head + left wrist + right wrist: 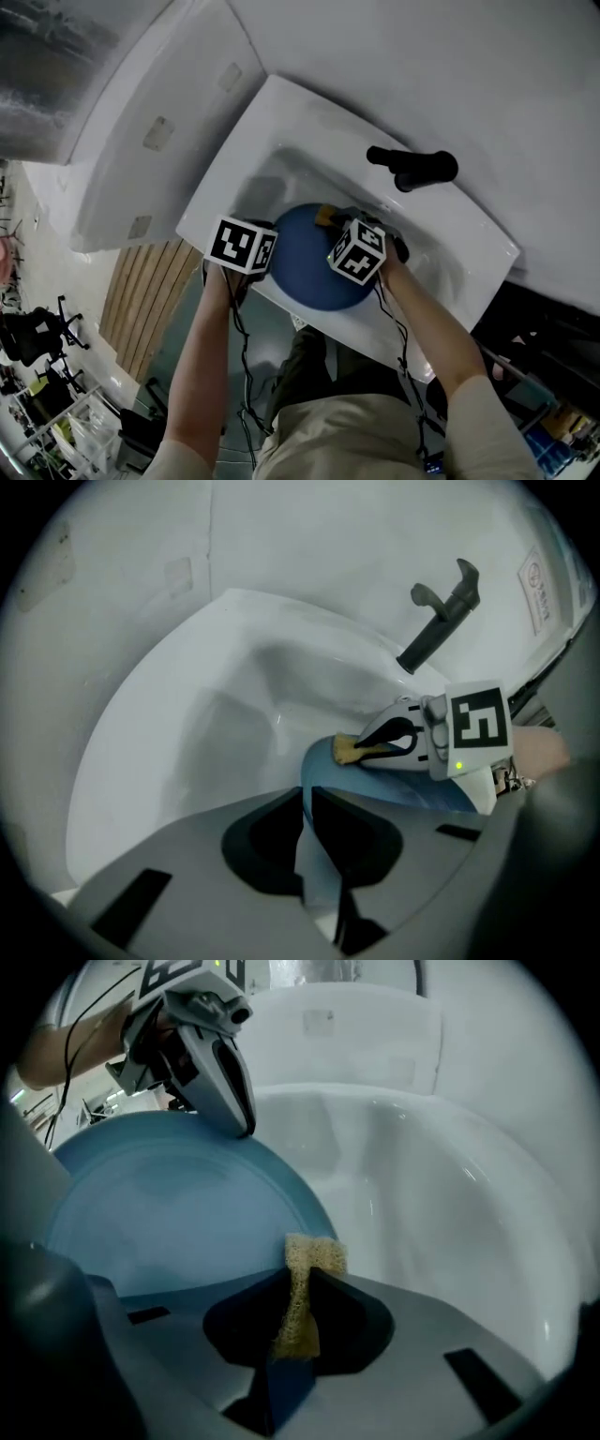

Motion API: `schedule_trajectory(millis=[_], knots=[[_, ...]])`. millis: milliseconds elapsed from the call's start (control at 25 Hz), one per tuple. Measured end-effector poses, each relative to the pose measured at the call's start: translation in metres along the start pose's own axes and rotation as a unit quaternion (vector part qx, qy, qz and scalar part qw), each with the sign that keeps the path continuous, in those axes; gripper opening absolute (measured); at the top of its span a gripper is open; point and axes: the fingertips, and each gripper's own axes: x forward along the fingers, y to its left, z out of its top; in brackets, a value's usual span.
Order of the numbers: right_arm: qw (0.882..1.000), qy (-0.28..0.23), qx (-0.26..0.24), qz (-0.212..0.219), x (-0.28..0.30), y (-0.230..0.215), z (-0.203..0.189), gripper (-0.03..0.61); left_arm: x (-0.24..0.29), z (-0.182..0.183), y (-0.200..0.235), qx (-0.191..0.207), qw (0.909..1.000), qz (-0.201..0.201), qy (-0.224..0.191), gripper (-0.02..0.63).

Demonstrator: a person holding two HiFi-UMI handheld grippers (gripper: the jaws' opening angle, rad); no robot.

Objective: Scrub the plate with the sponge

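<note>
A round blue plate point(305, 258) is held over the white sink point(281, 122). My left gripper point(267, 267) is shut on the plate's left rim; in the left gripper view the thin blue edge point(302, 803) runs between the two closed jaws point(307, 827). My right gripper point(330, 221) is shut on a yellow sponge point(325, 217), which rests on the plate's far edge. In the right gripper view the sponge point(314, 1258) is pinched flat between the jaws point(300, 1302) and lies against the plate's face point(178, 1213). The left gripper point(246, 1129) shows there at the plate's far rim.
A black faucet point(412, 167) sticks out at the sink's back right edge, close to the right gripper. The white basin wall point(441, 1204) curves round behind the plate. Wooden slats point(141, 291) lie on the floor to the left of the sink.
</note>
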Motion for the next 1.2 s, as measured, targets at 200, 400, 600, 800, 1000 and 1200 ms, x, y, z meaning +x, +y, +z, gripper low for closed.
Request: schedule_trajectory(millis=[200,400,600,800,1000,1200], knots=[[0.996,0.079,0.024,0.032,-0.039,0.017,-0.046,0.071,0.0,0.001,-0.002,0.007,1.0,0.004,-0.005,0.037],[0.987,0.073,0.025,0.14,-0.085,0.073,-0.047,0.069,0.002,0.0,-0.003,0.025,0.9995,0.019,-0.004,0.037],[0.964,-0.034,0.012,0.265,-0.114,0.139,0.014,0.067,0.002,0.001,-0.002,0.025,0.9995,0.019,-0.007,0.037],[0.961,-0.08,0.022,0.263,-0.078,0.131,0.065,0.069,-0.001,0.004,0.0,0.001,0.9998,0.007,-0.019,0.036],[0.98,-0.056,0.049,0.184,-0.03,0.07,0.071,0.071,-0.001,0.003,-0.002,0.008,0.9998,0.008,-0.016,0.037],[0.995,-0.01,0.057,0.083,0.005,0.015,0.046,0.067,0.001,0.002,-0.002,0.015,0.9997,0.015,-0.011,0.037]])
